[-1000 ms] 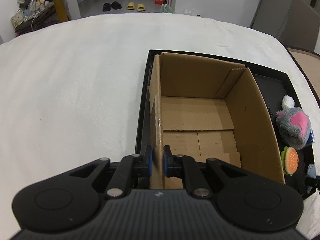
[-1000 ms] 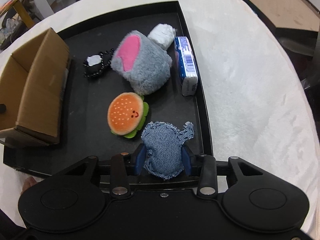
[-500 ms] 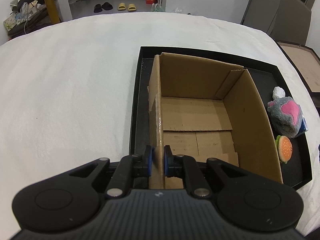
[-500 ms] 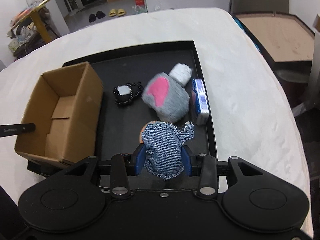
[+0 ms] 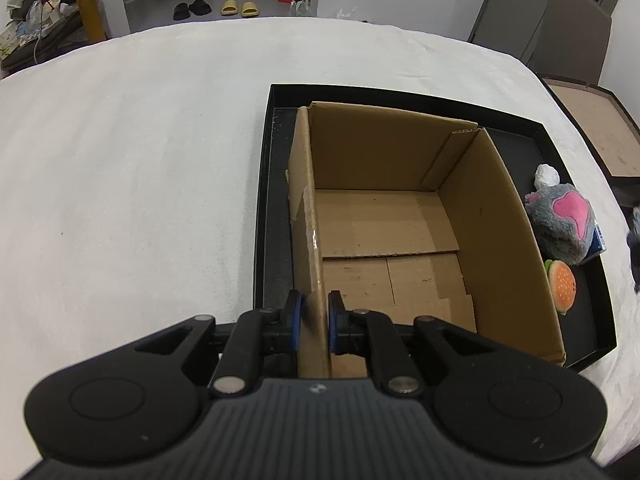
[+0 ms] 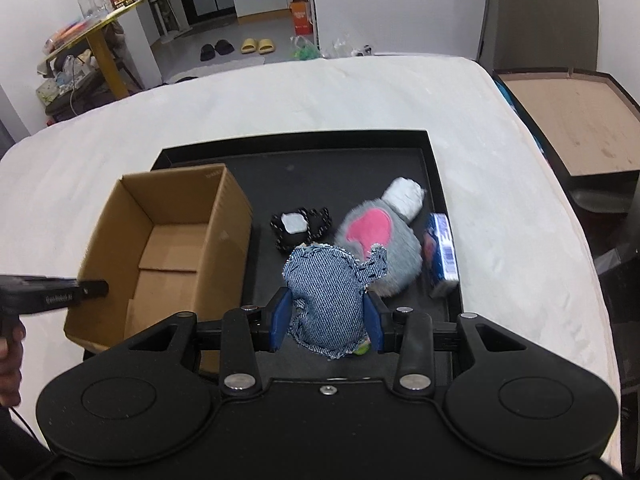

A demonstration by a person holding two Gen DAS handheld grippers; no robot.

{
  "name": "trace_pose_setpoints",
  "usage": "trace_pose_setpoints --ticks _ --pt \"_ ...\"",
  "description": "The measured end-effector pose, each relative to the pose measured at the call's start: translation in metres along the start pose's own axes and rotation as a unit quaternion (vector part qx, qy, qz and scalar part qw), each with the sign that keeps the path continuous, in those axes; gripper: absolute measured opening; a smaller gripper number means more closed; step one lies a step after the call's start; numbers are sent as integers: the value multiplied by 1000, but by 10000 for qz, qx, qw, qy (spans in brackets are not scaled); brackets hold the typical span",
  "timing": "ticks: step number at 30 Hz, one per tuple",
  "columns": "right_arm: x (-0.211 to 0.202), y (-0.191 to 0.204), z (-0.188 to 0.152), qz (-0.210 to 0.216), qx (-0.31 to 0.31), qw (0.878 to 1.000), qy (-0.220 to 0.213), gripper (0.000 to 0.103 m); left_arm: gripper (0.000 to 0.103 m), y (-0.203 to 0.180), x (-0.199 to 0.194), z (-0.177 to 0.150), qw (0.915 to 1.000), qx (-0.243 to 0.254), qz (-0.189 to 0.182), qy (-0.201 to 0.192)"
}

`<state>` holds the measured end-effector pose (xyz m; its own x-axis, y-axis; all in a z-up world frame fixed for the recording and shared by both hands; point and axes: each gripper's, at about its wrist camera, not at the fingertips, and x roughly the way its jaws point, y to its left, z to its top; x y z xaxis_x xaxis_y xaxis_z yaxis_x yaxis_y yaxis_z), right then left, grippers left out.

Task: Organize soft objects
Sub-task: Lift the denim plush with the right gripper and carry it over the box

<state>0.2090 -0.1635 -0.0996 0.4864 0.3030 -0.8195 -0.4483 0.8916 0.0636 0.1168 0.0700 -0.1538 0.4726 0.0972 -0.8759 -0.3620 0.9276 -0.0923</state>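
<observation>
The left gripper is clamping the left wall of the box, one blue pad on each side of the cardboard near its near corner. The box is standing open-topped in the left part of the black tray, its floor bare apart from the folded flaps.

The right gripper is grasping the denim toy, blue pads pressing its two sides, holding it up over the near part of the tray. In the right wrist view the box is lying at about 10 o'clock from the denim toy, and the left gripper is reaching in from 9 o'clock onto the box's left wall.

Behind the denim toy, at about 1 o'clock, the grey plush with its pink patch is lying on the tray, a white plush touching its far end. At 11 o'clock a black knitted piece with a white centre is sitting between the box and the grey plush. A blue packet is lying along the tray's right rim, just beside the grey plush at 2 o'clock.

In the left wrist view the burger toy is resting at 3 o'clock from the box, just near of the grey plush. The tray is sitting on a white cloth.
</observation>
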Motion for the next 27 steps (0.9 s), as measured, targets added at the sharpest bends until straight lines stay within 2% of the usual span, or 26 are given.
trace_pose_setpoints --ticks 10,18,27 --pt "9 27 17 173 -96 9996 -181 38 13 6 2 -4 9998 32 -210 21" --pt "12 64 40 609 -492 9963 -344 38 14 10 1 -4 9992 36 -382 97" --pt "29 92 53 945 -879 9913 -257 39 15 16 3 -4 9985 3 -544 114"
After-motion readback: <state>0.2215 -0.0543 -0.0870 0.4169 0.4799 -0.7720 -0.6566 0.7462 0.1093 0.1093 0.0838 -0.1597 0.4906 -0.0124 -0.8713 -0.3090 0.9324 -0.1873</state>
